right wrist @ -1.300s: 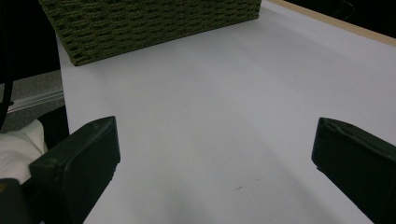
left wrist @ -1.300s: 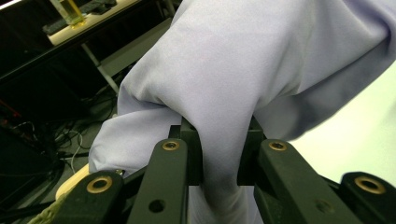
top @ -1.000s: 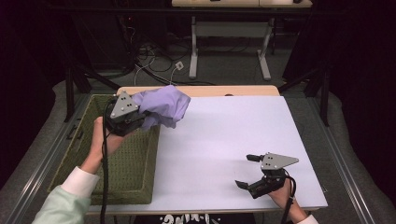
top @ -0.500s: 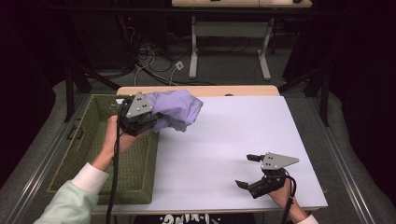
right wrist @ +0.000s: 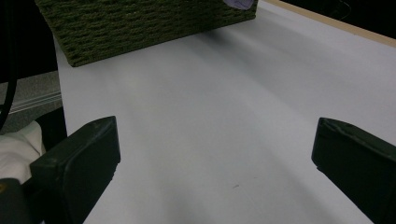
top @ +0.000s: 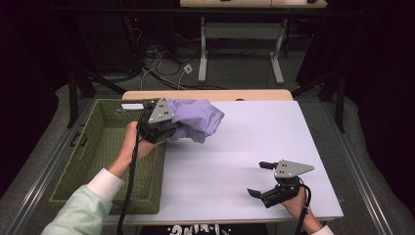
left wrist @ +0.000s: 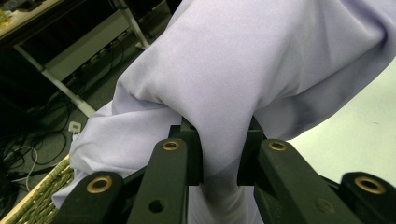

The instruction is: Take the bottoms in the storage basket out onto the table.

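Left tongs [left wrist: 219, 163] (clamped) on lilac cloth [left wrist: 261, 65]

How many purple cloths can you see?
1. The purple cloth hangs bunched in the left tool, beside the green basket. The basket looks empty inside.

No readable text, label, brand, number or sign anywhere. Faint white marks on the dark garment [top: 195, 229] at the bottom edge of the high view, too small and cut off to read. A pale tag [top: 132, 105] on the basket [top: 88, 161] rim, blank or illegible.
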`<state>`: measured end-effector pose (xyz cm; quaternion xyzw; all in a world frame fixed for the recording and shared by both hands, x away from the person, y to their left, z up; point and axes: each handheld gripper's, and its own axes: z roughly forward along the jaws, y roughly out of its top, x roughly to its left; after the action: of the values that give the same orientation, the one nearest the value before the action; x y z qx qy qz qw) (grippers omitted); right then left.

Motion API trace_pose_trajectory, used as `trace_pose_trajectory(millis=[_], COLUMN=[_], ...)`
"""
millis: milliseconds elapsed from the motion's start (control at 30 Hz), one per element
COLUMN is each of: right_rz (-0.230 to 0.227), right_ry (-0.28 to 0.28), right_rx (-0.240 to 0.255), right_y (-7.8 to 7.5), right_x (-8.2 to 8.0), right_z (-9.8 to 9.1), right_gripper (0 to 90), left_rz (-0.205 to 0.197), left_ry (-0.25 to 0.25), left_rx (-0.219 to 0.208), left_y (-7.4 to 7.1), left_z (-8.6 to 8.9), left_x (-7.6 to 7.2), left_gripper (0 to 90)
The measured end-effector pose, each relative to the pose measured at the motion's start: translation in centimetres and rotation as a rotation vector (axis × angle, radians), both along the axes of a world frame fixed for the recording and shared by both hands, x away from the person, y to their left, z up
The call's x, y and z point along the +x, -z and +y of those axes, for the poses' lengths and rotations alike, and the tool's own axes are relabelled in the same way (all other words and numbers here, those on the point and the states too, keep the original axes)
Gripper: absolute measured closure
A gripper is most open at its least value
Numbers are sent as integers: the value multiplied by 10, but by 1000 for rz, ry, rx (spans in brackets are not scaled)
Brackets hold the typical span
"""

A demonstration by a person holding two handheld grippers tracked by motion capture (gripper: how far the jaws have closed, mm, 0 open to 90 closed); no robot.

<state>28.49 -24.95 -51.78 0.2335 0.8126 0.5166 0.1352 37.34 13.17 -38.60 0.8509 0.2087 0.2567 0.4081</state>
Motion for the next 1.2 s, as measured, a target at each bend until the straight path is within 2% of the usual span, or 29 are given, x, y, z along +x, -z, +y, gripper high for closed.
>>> trace_pose_trajectory(millis=[467,867,1200], right_rz=[1,6,8], right_ry=[2,2,5], right_rx=[0,1,-1], right_y=[0,0,0], right_x=[0,0,0], right_z=[0,0,-1], right_gripper=[9,2,0], left_rz=[39,57,74], left_ry=[26,55,74], left_rx=[-11,8,7], left_y=[8,13,17], left_z=[-11,-23,-32], left_x=[5,7,8], left_gripper=[789,790,789])
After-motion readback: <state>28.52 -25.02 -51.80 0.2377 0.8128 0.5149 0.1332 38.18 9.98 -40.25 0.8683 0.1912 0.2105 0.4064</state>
